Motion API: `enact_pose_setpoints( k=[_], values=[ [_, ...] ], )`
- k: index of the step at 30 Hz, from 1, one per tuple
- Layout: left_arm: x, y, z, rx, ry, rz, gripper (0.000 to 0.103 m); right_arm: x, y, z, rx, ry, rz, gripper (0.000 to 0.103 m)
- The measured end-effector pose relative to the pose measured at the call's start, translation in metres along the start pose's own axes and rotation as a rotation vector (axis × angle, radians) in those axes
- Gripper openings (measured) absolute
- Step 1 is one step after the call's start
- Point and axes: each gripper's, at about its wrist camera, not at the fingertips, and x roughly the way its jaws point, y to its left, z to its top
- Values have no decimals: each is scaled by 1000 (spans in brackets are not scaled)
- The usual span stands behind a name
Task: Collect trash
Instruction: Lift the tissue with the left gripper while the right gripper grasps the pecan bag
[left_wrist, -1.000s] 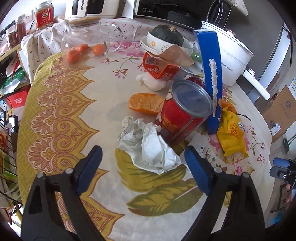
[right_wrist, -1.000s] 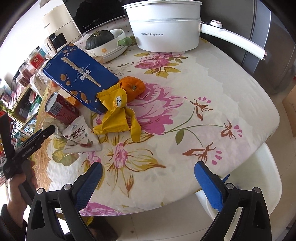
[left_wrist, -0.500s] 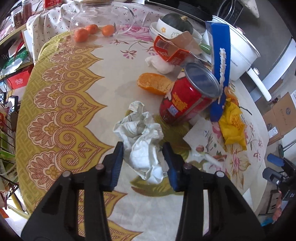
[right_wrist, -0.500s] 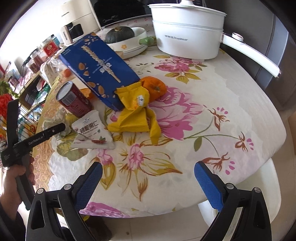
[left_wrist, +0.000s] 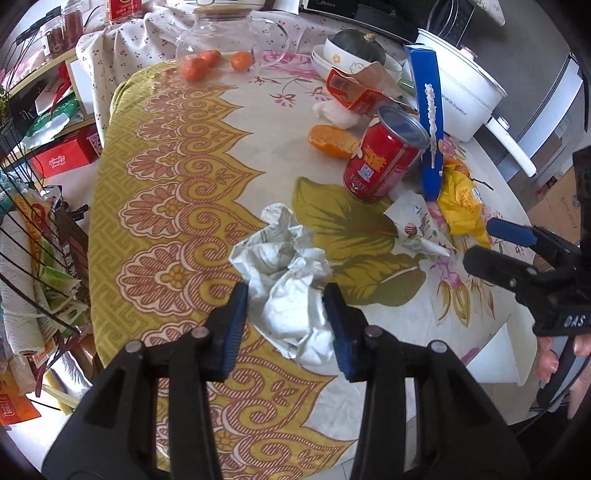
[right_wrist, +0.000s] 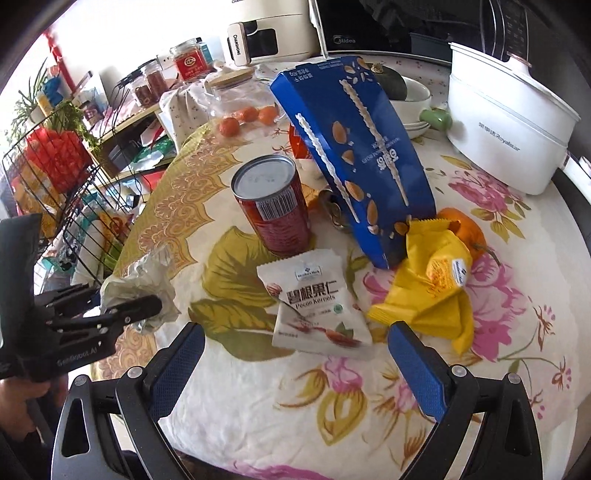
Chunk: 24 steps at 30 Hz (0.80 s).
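Note:
A crumpled white paper wad (left_wrist: 291, 284) lies on the flowered tablecloth, and my left gripper (left_wrist: 288, 325) is shut on its near end. The wad also shows in the right wrist view (right_wrist: 144, 284). My right gripper (right_wrist: 295, 350) is open and empty, just in front of a white nut packet (right_wrist: 317, 299) and a crumpled yellow wrapper (right_wrist: 432, 291). A red can (right_wrist: 273, 206) and a blue carton (right_wrist: 354, 155) stand behind them. The right gripper shows at the right in the left wrist view (left_wrist: 517, 254).
A white electric pot (right_wrist: 509, 125), bowls with a squash (left_wrist: 354, 48), a glass jar with tangerines (left_wrist: 229, 48), an orange peel (left_wrist: 332, 136), an orange box (left_wrist: 354, 92) and a tissue stand at the back. A wire basket (left_wrist: 33, 258) hangs left of the table.
My left gripper closed from wide open onto the paper wad and drew it toward the table's near edge. My right gripper swung left, toward the nut packet and yellow wrapper.

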Motion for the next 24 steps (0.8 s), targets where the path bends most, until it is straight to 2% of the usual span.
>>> enact_pose_setpoints(
  k=[4,7,10,12,13,14,16,17,24],
  values=[
    [-1,3,1,-7,1,-14,44,20,-4,5,16,10,1,100],
    [-1,2,1,1,5,-18,44,34,-5,7,-10,13,-34,100],
    [2,2,-1,10,20,-11,44,48,-5,4,-44,39,-63,94],
    [4,3,-2,9,28,-8,44,59,-5,0,-55,69,-92,84],
    [4,4,-2,8,29,-6,44,61,-5,-2,-66,66,-113,82],
    [4,5,-2,6,29,-4,44,60,-3,-3,-83,54,-128,77],
    [4,6,-2,1,29,-2,44,57,-1,-3,-82,50,-121,66],
    [3,7,-2,-4,27,-3,44,55,-1,-3,-81,53,-112,56],
    [-2,2,0,-28,14,-23,44,32,3,-11,-90,43,-53,52]
  ],
)
